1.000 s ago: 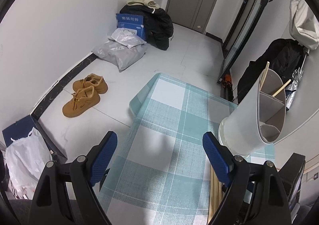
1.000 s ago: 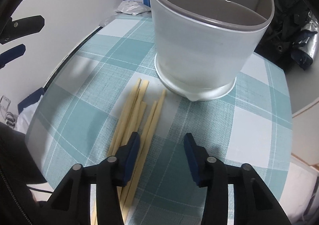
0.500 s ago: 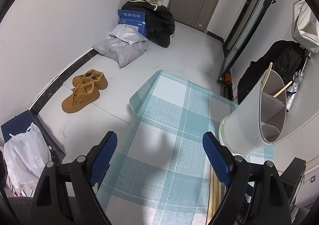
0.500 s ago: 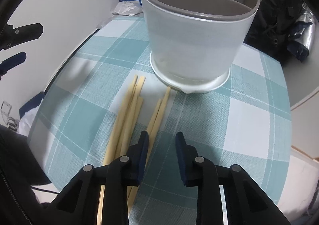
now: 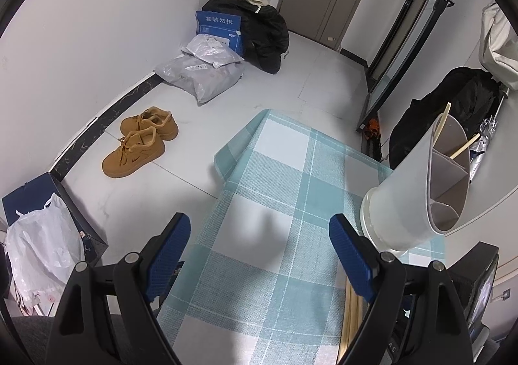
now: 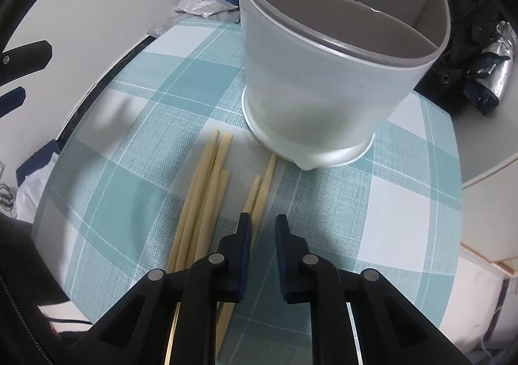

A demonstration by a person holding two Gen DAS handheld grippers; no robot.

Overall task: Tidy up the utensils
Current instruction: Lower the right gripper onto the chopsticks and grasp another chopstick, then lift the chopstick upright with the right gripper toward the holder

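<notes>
Several pale wooden chopsticks (image 6: 207, 199) lie in two loose groups on the teal checked tablecloth (image 6: 388, 203), in front of a white divided utensil holder (image 6: 323, 99). The holder has chopsticks (image 5: 463, 146) standing in its far compartment. My right gripper (image 6: 262, 229) hovers low over the right-hand pair of chopsticks (image 6: 262, 190), its jaws narrowed to a small gap with nothing between them. My left gripper (image 5: 259, 245) is wide open and empty above the table's left part, with the holder (image 5: 414, 190) to its right.
The table's left edge (image 5: 220, 170) drops to the floor, where brown shoes (image 5: 139, 141), grey parcels (image 5: 200, 73), black bags (image 5: 265, 31) and a white plastic bag (image 5: 39, 251) lie. A dark device (image 5: 479, 293) sits at the right, beside the left gripper.
My right gripper's jaws have narrowed from wide open to a small gap and it has shifted right over the right-hand pair of chopsticks. The left gripper has barely moved.
</notes>
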